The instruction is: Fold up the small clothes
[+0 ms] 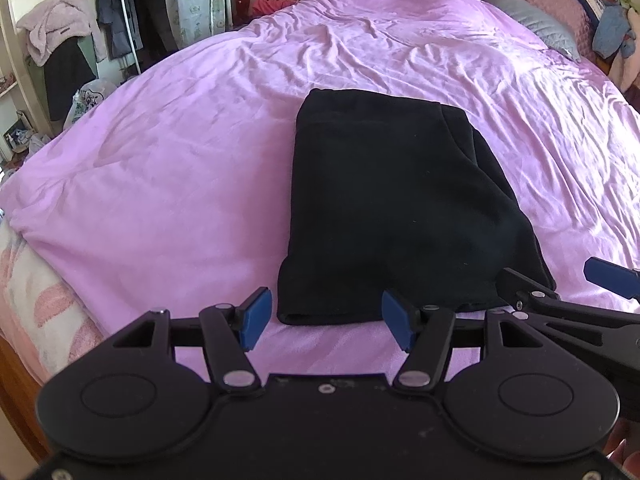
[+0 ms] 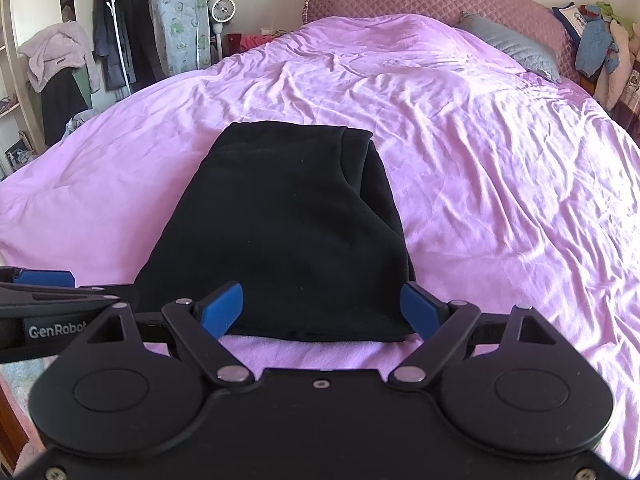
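garment: black folded garment (image 1: 400, 208), looks like small fleece shorts or pants, lying flat on the bed's pink-purple blanket (image 1: 180, 160), near edge toward both cameras

left gripper (image 1: 326, 322): jaws spread wide, nothing between the blue pads (image 1: 252, 318), hanging just above the garment's near left corner, hem sits right past the fingertips

right gripper (image 2: 322, 310): also wide open and holding nothing, sitting over the near hem with the cloth's edge spanning the gap between the pads, can't tell if they actually touch it

grippers together: side by side, close, each showing up at the edge of the other's view

background: gray pillow (image 2: 508, 44) by the headboard, clothes rack (image 2: 120, 32) and small fan (image 2: 223, 9) on the far left
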Demonstrator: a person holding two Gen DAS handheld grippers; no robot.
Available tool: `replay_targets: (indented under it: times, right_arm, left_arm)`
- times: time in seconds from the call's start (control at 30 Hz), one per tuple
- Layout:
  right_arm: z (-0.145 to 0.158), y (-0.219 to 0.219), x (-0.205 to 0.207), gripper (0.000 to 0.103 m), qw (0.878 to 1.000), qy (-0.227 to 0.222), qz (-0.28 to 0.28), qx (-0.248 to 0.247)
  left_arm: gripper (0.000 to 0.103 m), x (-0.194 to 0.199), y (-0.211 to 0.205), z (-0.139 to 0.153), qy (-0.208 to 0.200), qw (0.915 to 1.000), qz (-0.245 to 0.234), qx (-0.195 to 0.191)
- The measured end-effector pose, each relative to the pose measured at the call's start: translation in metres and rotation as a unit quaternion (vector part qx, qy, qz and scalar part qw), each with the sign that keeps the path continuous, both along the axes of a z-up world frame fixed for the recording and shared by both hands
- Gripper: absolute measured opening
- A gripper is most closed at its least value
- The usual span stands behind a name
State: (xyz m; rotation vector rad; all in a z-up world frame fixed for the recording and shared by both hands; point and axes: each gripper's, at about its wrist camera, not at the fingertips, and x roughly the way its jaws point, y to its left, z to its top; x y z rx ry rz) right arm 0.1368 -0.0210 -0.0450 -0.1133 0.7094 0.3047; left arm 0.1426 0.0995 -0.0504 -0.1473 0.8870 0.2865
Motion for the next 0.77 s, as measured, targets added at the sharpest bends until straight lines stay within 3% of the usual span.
replay_targets:
  times: [0.77]
  right_arm:
    - [-0.0019,-0.0032,0.0030,0.087,1.000,0.004,-0.001,-0.001]
  left_arm:
    - [0.066,0.0034,0.0011,-0.0039,0.004,1.0000,-0.001,-0.003]
